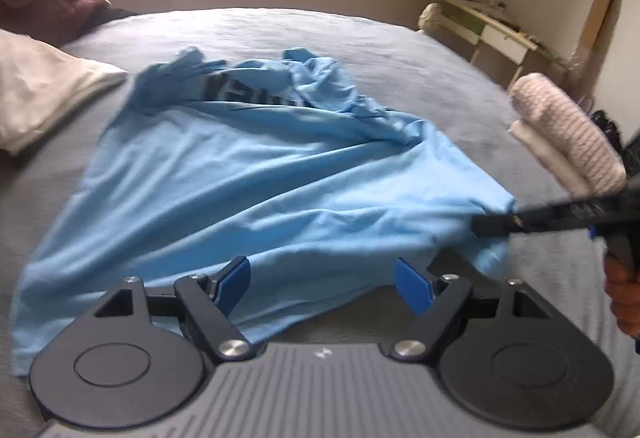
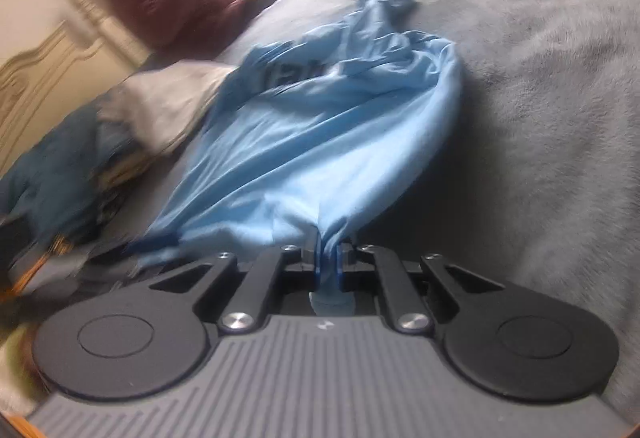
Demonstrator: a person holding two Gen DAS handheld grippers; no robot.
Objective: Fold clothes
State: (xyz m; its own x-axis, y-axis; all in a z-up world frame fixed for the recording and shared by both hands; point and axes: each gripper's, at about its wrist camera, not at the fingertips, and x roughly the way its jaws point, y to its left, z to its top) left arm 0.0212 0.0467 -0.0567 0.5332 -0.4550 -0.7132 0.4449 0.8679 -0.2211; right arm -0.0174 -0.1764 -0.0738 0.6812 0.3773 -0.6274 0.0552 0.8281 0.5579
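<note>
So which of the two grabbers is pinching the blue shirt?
The right gripper: its jaws are shut tight on a bunched corner of the light blue shirt. The left gripper has its jaws wide apart, holding nothing.

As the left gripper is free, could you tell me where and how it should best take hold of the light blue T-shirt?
Grip the near hem of the light blue T-shirt at its left corner, coming from the near-left side. The open left gripper hovers over that hem, which lies flat on the grey bedspread; the right gripper already pinches the opposite corner, so this would probably spread the shirt evenly.
</note>
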